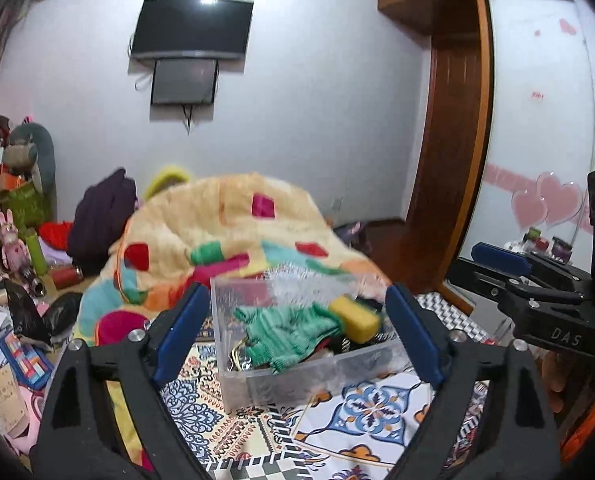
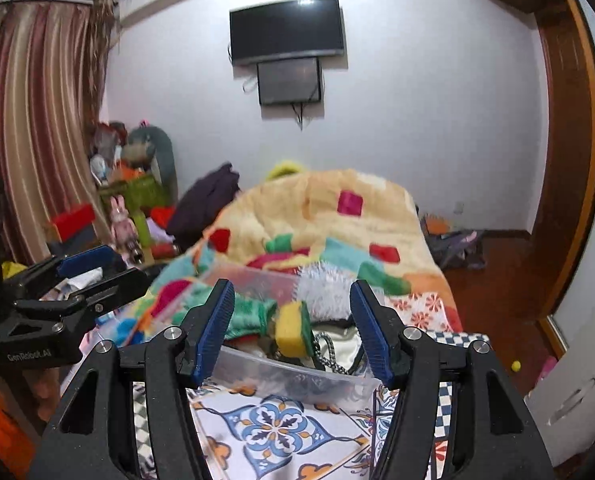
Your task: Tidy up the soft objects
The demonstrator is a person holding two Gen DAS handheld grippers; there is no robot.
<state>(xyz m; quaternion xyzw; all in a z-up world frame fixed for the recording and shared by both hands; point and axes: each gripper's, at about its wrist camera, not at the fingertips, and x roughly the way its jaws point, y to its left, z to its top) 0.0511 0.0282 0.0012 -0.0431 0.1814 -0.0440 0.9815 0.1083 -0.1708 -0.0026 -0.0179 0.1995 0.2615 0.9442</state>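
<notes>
A clear plastic bin stands on the patterned bed cover, also in the right wrist view. It holds a green knitted cloth, a yellow sponge and a white spiky soft item. In the right wrist view the cloth and the sponge lie inside too. My left gripper is open and empty, just short of the bin. My right gripper is open and empty, its jaws either side of the sponge, apart from it.
A fleece blanket with coloured squares is heaped behind the bin. A dark garment lies further back. Clutter and toys fill the left side. A wooden wardrobe stands at the right.
</notes>
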